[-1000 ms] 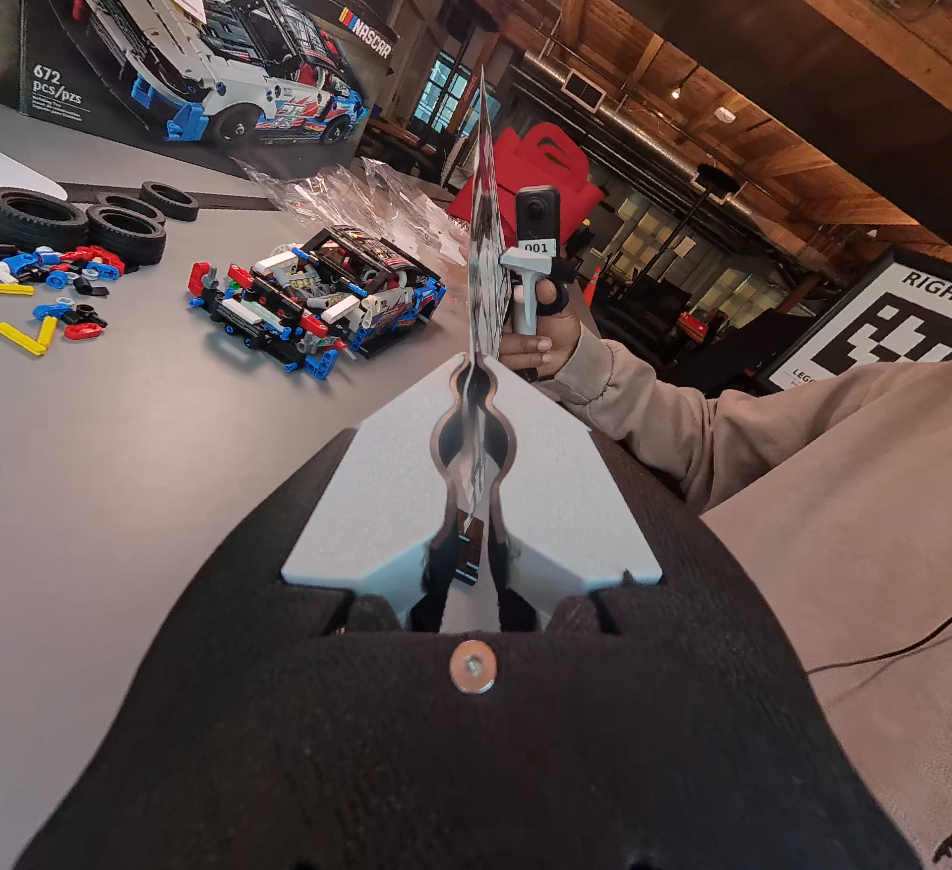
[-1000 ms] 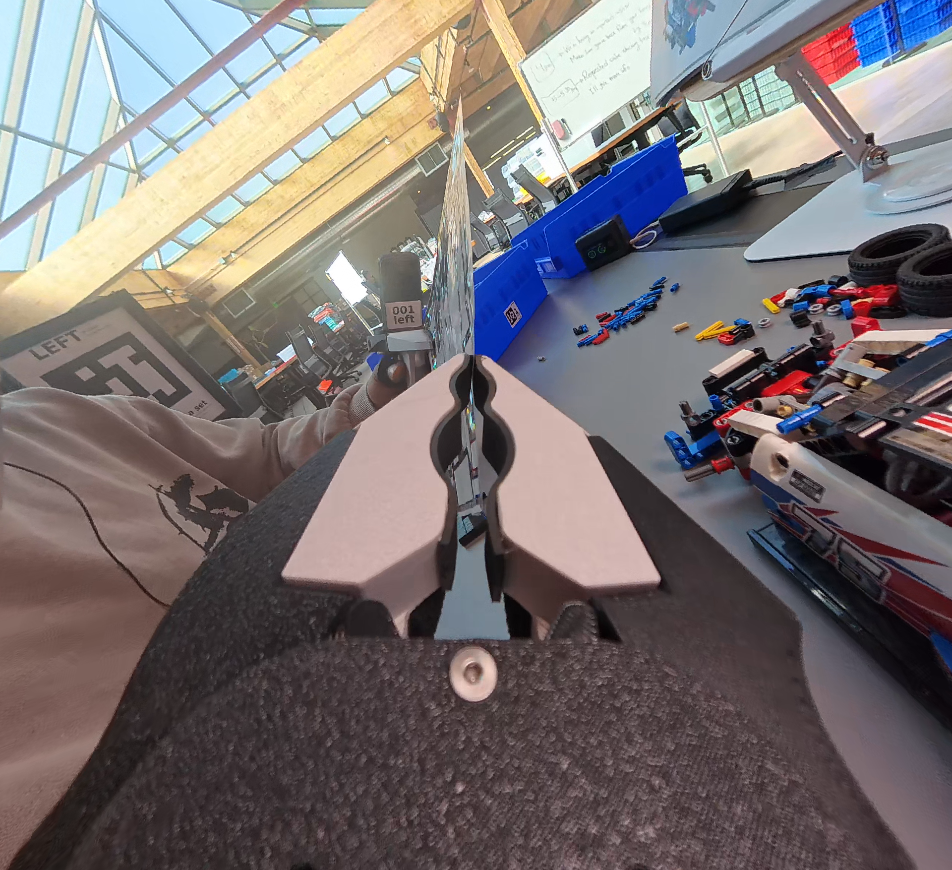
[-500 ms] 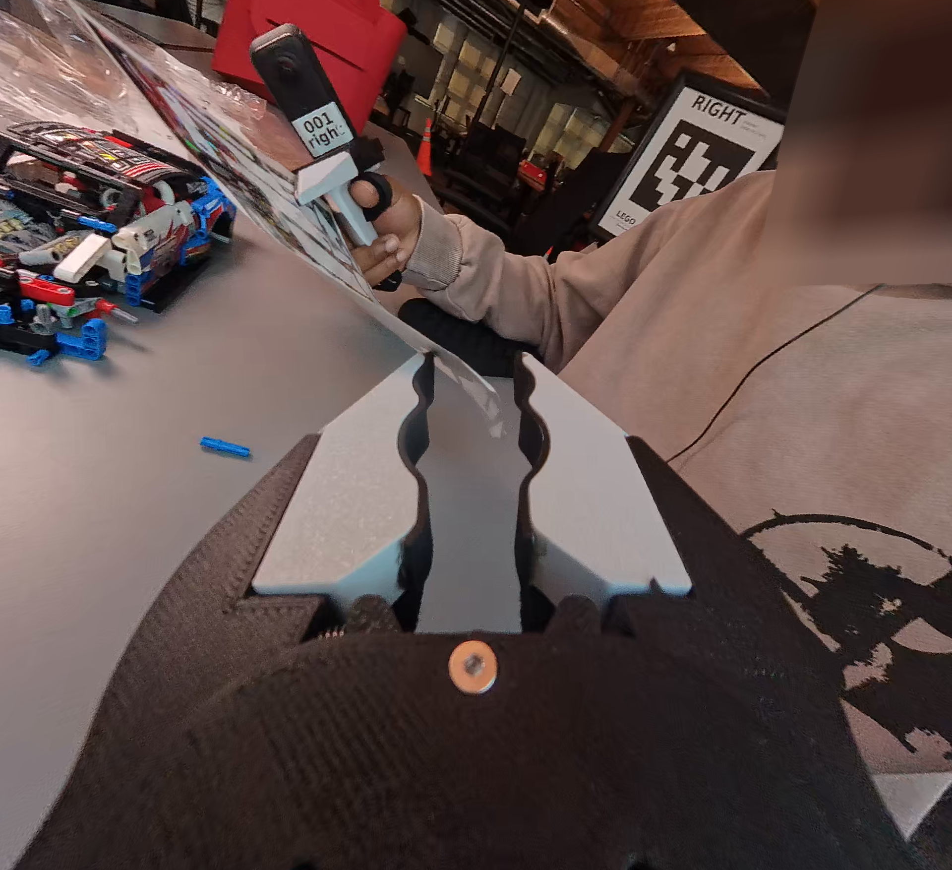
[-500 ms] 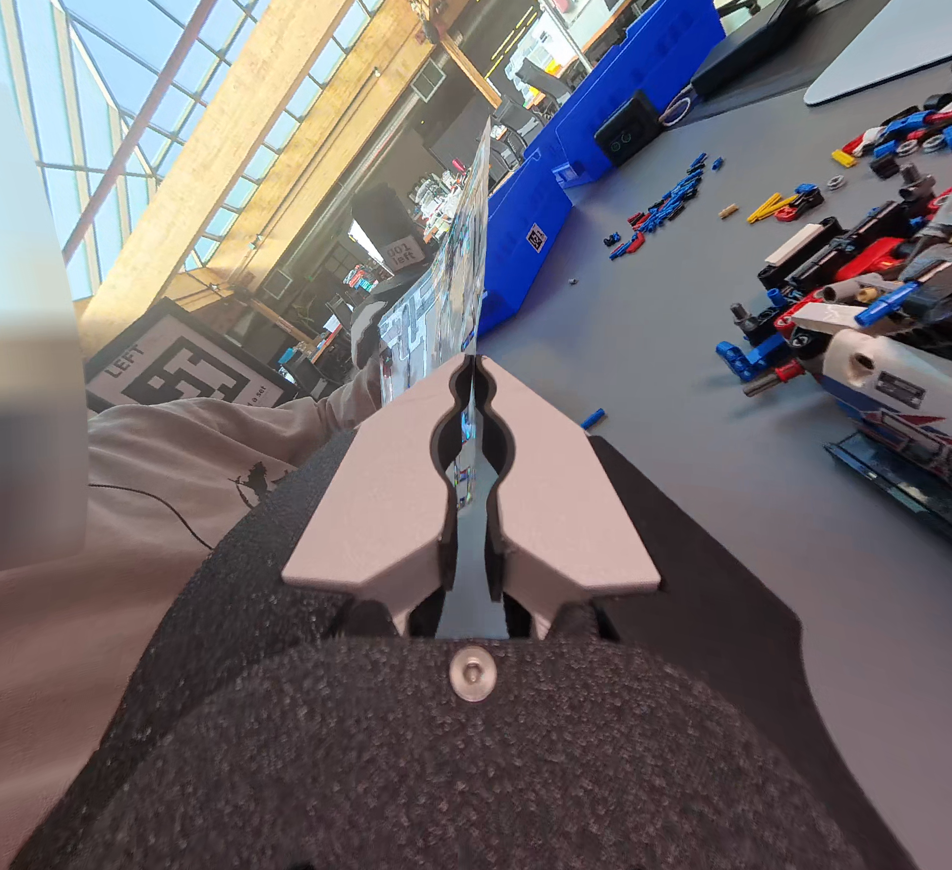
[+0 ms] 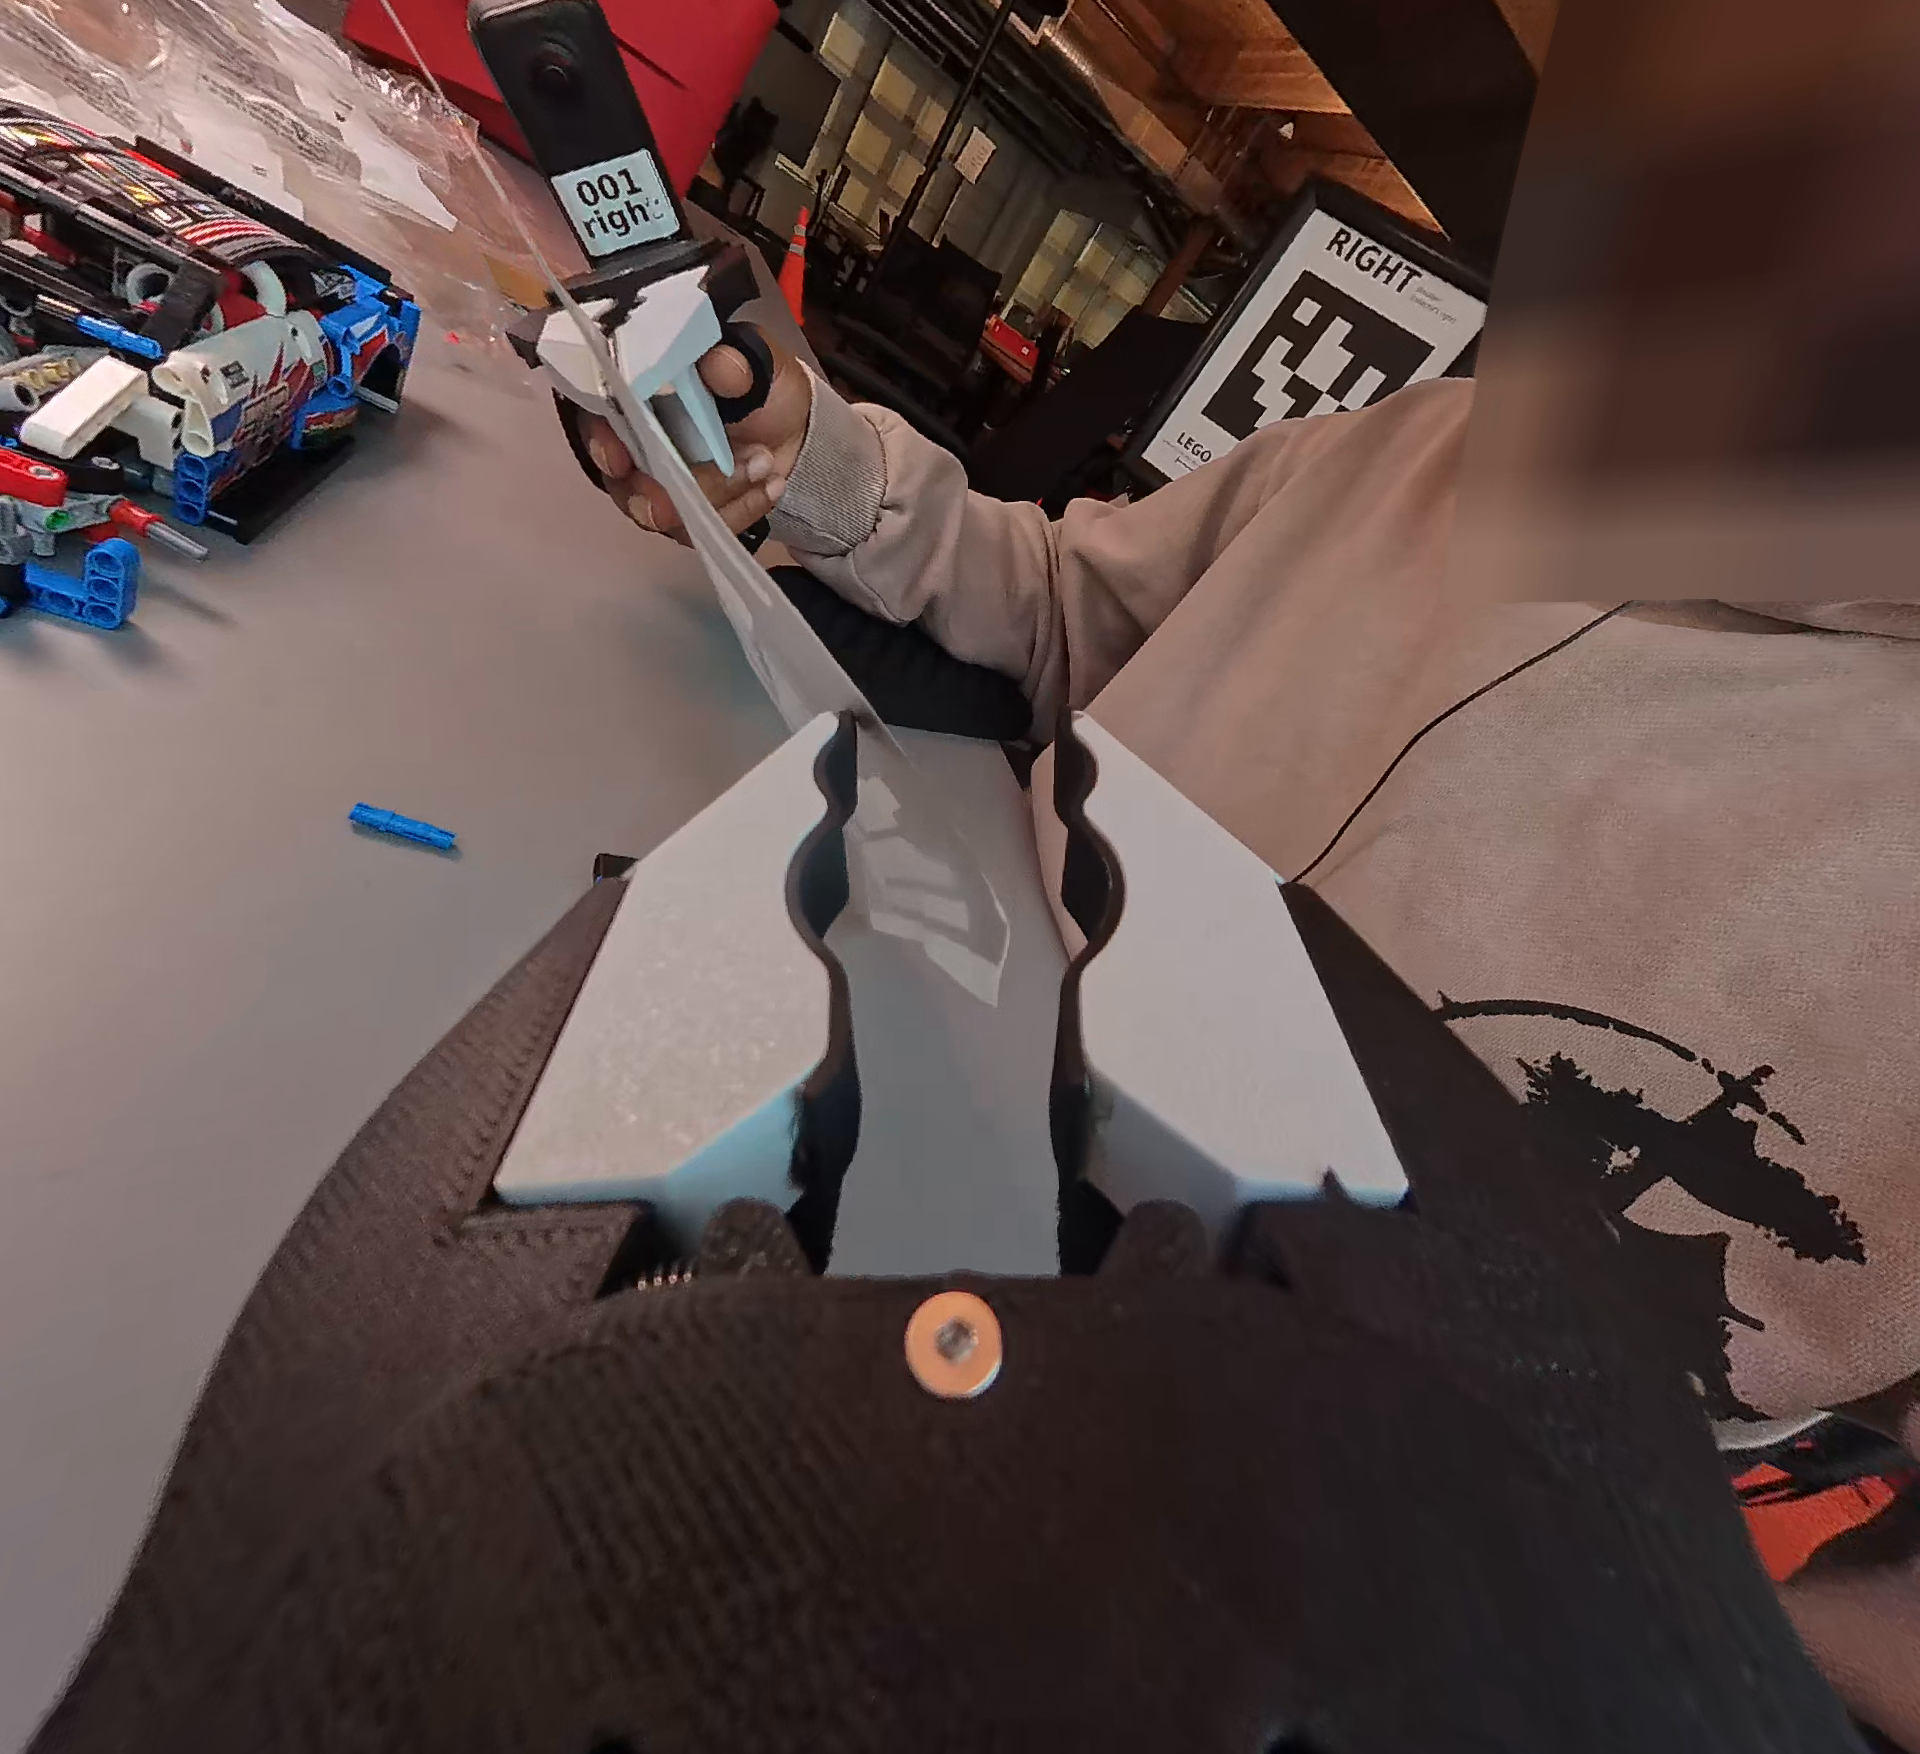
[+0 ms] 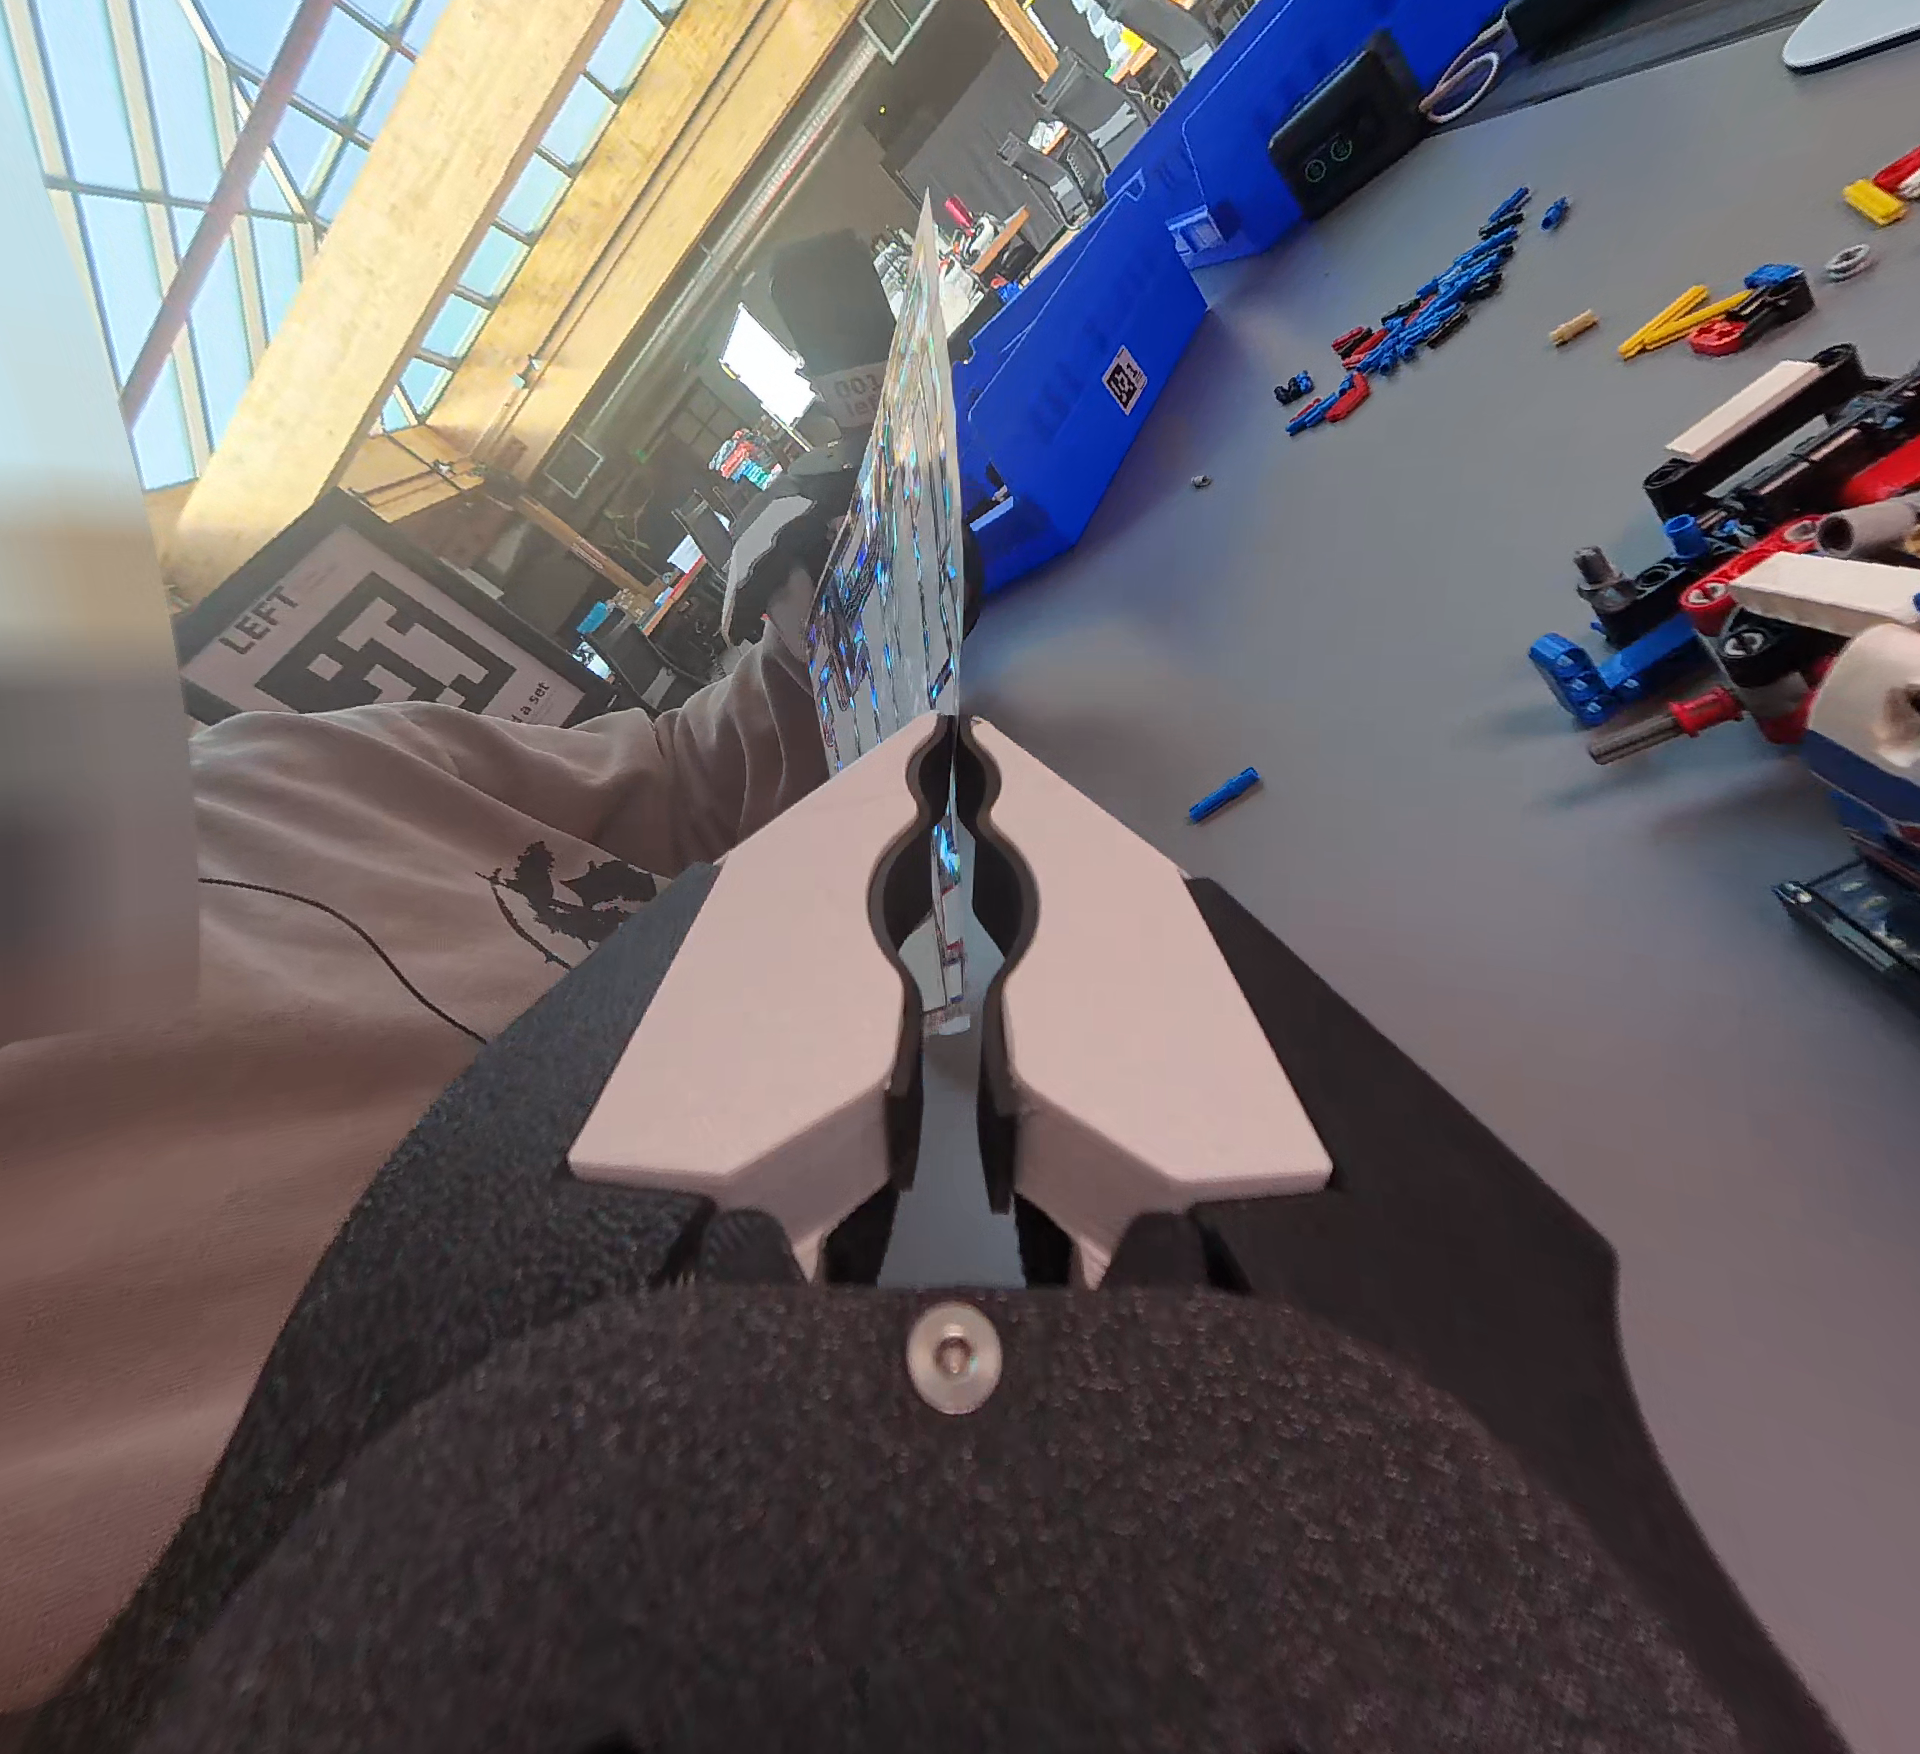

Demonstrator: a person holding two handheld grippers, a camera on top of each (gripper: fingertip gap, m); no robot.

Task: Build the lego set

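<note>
My left gripper (image 5: 951, 748) has opened and let go of the sticker sheet (image 6: 899, 551); only my right gripper (image 6: 951, 733) pinches it now, tilted over.

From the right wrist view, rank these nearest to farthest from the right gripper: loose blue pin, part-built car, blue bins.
From the right gripper:
1. Loose blue pin, on the table just right of the fingertips.
2. Part-built car, farther right at the frame edge.
3. Blue bins, far back along the table.

Timber beams (image 6: 457, 146), skylight (image 6: 135, 42) (sunlit), grey table (image 5: 260, 873).
</note>
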